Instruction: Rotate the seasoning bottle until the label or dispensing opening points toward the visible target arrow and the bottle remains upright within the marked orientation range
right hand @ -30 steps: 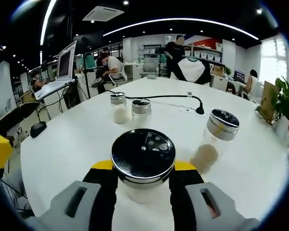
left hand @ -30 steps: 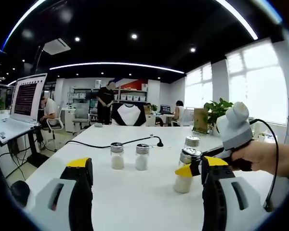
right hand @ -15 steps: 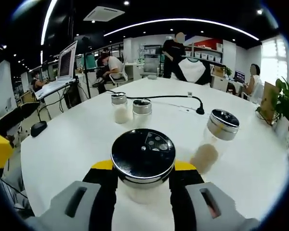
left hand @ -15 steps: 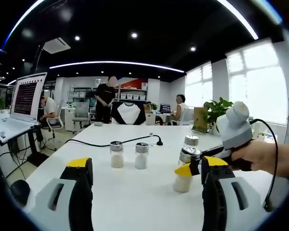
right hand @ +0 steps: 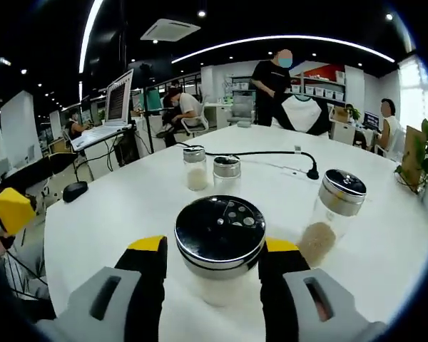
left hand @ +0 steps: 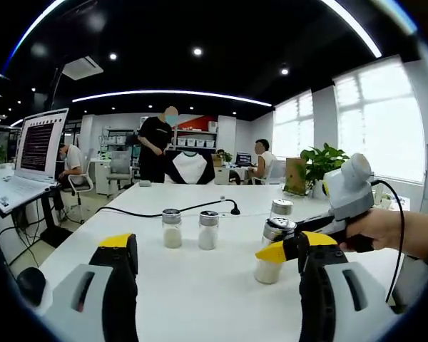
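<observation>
Office desks and ceiling lights ring a white table point(right hand: 114, 214). Near its edge stands the seasoning bottle point(right hand: 220, 246) — upright between the right gripper point(right hand: 215, 267) and its yellow-tipped jaws, which look pressed to its sides. I'd judge the turn is best done slowly about the bottle's own axis, keeping the perforated cap point(right hand: 221, 226) level. No arrow is discernible. Left gripper point(left hand: 214, 249) hovers spread, empty.
</observation>
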The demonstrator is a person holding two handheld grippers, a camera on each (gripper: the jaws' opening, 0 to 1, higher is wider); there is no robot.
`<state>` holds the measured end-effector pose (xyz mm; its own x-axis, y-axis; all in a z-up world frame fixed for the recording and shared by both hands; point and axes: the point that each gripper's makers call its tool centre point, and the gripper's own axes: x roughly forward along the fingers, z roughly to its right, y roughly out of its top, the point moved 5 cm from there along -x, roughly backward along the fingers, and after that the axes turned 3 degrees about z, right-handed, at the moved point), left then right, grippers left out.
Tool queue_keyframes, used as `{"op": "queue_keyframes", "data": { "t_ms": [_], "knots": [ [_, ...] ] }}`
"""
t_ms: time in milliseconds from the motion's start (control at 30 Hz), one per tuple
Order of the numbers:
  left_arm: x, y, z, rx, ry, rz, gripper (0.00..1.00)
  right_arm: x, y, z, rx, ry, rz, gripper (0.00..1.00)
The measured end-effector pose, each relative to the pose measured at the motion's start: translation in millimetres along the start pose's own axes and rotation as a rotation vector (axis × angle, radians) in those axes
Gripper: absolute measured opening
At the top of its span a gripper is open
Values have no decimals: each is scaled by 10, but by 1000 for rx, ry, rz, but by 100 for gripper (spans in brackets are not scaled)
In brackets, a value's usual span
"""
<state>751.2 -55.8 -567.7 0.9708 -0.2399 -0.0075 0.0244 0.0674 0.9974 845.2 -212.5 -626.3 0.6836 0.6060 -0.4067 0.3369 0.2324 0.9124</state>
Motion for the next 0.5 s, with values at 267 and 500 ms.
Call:
{"op": "queue_keyframes", "data": {
  "t_ms": [267,500],
  "knots": [
    [-22,14,24,15,-16,-5,99,-16,-2,16,-108,155,16,58],
    [-54,46,-6,22,-13,-3,99,37,-88,67,-240,302,16,57]
  ]
}}
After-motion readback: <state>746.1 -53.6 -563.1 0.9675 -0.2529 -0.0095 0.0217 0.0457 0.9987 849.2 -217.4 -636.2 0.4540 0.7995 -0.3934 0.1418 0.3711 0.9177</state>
